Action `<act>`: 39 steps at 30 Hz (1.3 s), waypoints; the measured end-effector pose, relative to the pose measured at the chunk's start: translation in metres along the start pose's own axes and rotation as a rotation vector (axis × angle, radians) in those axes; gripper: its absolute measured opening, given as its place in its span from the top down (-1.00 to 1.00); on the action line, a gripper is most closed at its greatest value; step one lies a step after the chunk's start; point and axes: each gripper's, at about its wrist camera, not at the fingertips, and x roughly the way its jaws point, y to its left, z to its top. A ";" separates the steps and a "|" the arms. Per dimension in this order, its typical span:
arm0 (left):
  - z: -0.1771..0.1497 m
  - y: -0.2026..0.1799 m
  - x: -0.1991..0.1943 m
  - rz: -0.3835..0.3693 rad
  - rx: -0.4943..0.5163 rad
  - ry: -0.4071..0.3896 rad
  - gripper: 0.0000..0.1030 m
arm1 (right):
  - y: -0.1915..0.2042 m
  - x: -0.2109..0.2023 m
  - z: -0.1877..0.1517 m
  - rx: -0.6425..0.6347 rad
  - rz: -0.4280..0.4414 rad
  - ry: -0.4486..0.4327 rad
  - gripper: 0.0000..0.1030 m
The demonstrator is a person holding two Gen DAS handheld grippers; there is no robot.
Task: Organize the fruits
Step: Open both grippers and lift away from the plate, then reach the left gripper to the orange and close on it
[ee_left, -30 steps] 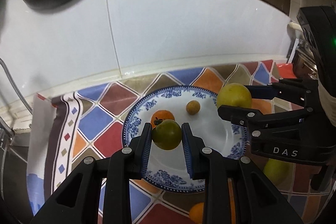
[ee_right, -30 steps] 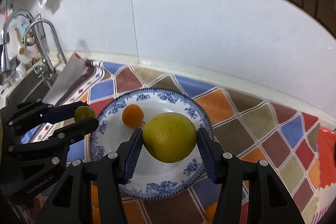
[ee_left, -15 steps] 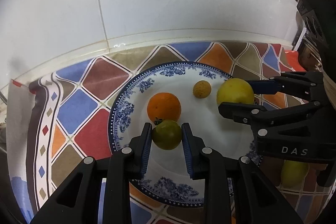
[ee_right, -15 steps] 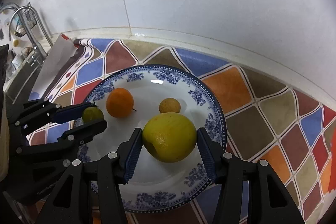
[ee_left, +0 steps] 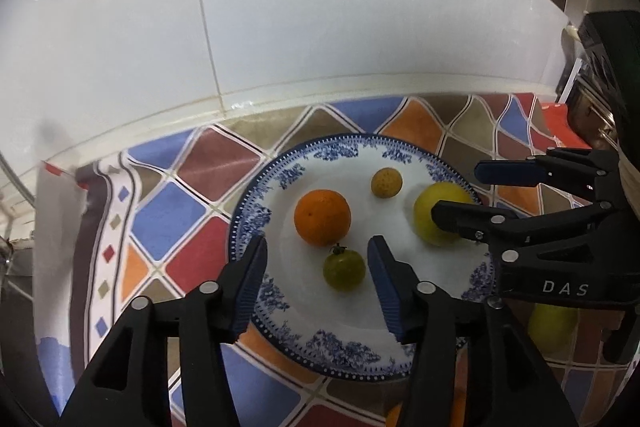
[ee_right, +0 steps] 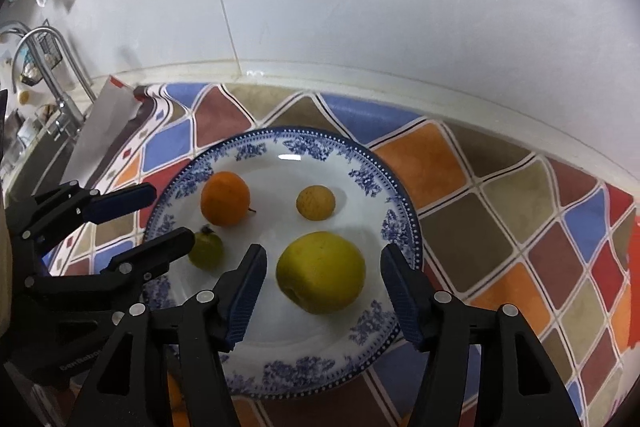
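A blue-and-white plate [ee_left: 280, 311] [ee_right: 304, 379] sits on the patterned cloth. On it lie an orange [ee_left: 322, 211] [ee_right: 225, 198], a small tan fruit [ee_left: 386, 182] [ee_right: 315, 203], a small green fruit [ee_left: 344, 270] [ee_right: 208, 251] and a large yellow fruit [ee_left: 434, 213] [ee_right: 321, 277]. My left gripper [ee_left: 318, 273] [ee_right: 160, 215] is open, its jaws either side of the green fruit without touching it. My right gripper [ee_right: 323, 277] [ee_left: 456, 193] is open around the yellow fruit, which rests on the plate.
A white tiled wall stands right behind the plate. Another yellow-green fruit [ee_left: 554, 323] lies on the cloth at the right, partly hidden by the right gripper. An orange piece [ee_left: 394, 417] shows by the near edge. A tap [ee_right: 44, 67] and sink are at the left.
Both grippers came down over the plate and opened. The green fruit and the yellow fruit now rest on the plate, released.
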 end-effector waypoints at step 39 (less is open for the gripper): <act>-0.081 -0.010 -0.188 0.076 0.162 -0.350 -0.75 | 0.088 -0.182 -0.109 0.079 -0.258 -0.394 -0.38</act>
